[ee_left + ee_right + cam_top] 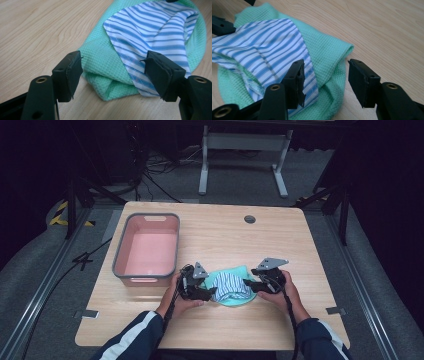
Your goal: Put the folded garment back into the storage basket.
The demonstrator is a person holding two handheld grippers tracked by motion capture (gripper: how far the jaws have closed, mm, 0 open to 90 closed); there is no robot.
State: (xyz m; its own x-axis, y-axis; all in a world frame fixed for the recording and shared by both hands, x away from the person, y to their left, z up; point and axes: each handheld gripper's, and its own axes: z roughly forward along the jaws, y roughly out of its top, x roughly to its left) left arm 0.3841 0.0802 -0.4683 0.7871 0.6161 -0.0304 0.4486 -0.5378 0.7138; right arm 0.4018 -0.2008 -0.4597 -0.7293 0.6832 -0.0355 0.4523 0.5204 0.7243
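A mint-green waffle cloth lies bunched near the table's front middle, with a blue-and-white striped cloth on top of it. My left gripper is at the pile's left end. In the left gripper view its jaws stand open astride a folded corner of the green cloth and the striped cloth, without pinching them. My right gripper is at the right end. It is open over a fold of the green cloth, beside the striped cloth.
An empty pink bin with a grey rim stands on the table to the left of the pile. A round cable hole sits at the table's far middle. Bare wood surrounds the cloths.
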